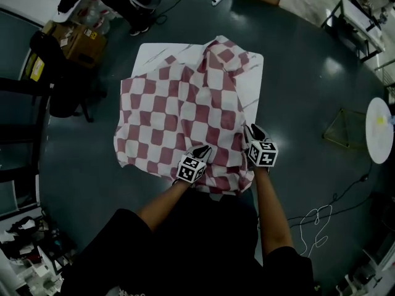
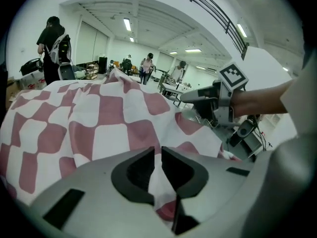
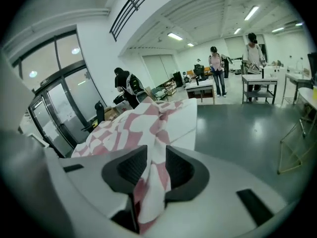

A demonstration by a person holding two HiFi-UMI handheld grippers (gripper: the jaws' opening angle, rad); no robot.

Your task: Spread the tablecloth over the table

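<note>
Left tongs (image 2: pixel 157 167) pinch a thin cloth (image 1: pixel 179 110) edge; right tongs (image 3: pixel 156 170) clamp a bunch. A hard tug may slip the left, baring more far tabletop (image 1: pixel 154 53).

One tablecloth (image 1: pixel 179 113) lies ahead of two grippers, the left gripper (image 1: pixel 201 153) and the right gripper (image 1: pixel 253 133), on one white table (image 1: pixel 154 53). One round tabletop (image 1: pixel 378 128) stands off to the right gripper's right. Beyond its jaws stand three people (image 3: pixel 216 68).
</note>
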